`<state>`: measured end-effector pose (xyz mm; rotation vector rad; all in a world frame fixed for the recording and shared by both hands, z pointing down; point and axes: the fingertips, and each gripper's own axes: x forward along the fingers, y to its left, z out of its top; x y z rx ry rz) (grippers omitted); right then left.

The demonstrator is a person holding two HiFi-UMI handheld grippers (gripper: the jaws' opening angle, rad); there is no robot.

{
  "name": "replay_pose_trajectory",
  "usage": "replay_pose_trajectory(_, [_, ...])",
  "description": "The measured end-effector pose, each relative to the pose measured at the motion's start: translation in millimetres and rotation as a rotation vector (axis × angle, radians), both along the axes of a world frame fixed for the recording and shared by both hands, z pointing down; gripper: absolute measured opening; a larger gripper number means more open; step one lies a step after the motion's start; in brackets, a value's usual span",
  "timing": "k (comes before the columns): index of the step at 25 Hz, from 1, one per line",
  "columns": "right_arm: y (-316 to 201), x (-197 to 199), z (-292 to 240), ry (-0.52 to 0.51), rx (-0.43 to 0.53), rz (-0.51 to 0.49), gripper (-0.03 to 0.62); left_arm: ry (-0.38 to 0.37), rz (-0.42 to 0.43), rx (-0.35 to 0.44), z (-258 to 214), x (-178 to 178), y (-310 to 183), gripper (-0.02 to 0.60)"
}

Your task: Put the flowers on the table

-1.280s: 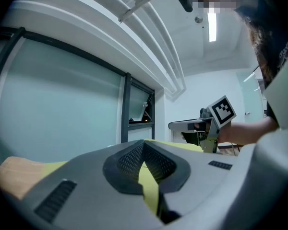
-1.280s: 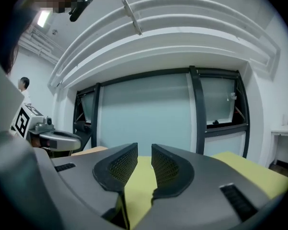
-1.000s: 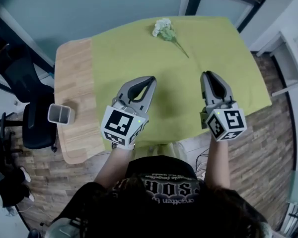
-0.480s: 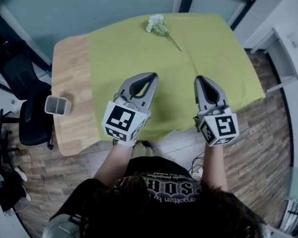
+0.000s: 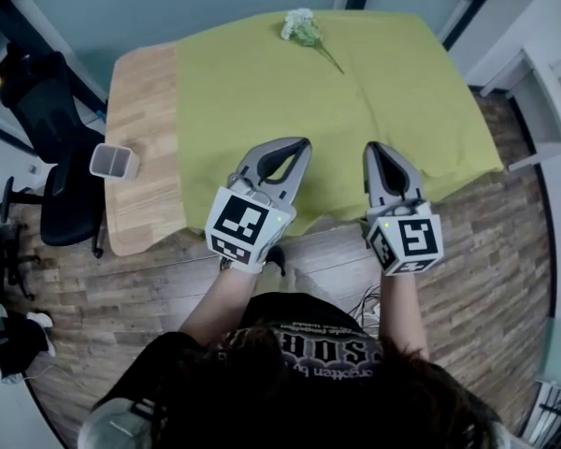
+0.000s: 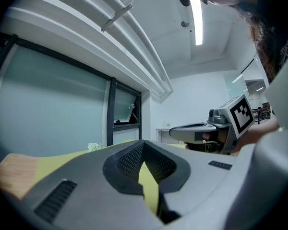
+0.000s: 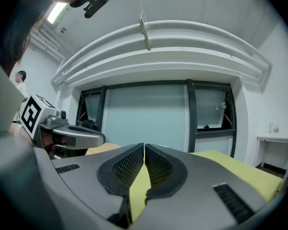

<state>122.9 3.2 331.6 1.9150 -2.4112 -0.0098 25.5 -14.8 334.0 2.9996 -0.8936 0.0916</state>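
My left claw point(image 5: 302, 144) and right claw point(image 5: 372, 148) are both pinched shut on nothing, side by side over the near edge of the green cloth point(image 5: 252, 82). The flowers point(image 5: 302, 28) are lying way over at the far edge of the cloth on the table point(image 5: 140, 110), well apart from me, just open cloth between us. Off to my left there's a cup point(image 5: 112, 161) on the bare wood and a chair point(image 5: 61, 185) beside the table.

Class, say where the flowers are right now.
In the head view, the flowers lie on the green tablecloth at its far edge, midway across; the grey cup stands far to their left.
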Motion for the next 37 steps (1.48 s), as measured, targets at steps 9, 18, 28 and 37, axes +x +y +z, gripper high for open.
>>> replay_pose_trajectory(9, [47, -3, 6, -0.027, -0.014, -0.020, 0.031, -0.018, -0.018, 0.023, -5, -4, 45, -0.003])
replay_pose_trajectory(18, [75, -4, 5, -0.031, -0.013, -0.014, 0.029, -0.018, -0.021, 0.035, -6, -2, 71, -0.003])
replay_pose_trajectory(28, [86, -2, 2, -0.024, -0.011, 0.001, 0.029, -0.007, -0.025, 0.040, -9, -4, 81, -0.003])
replay_pose_trajectory(37, [84, -5, 2, -0.026, -0.013, 0.003, 0.029, -0.005, -0.031, 0.039, -9, -10, 77, -0.003])
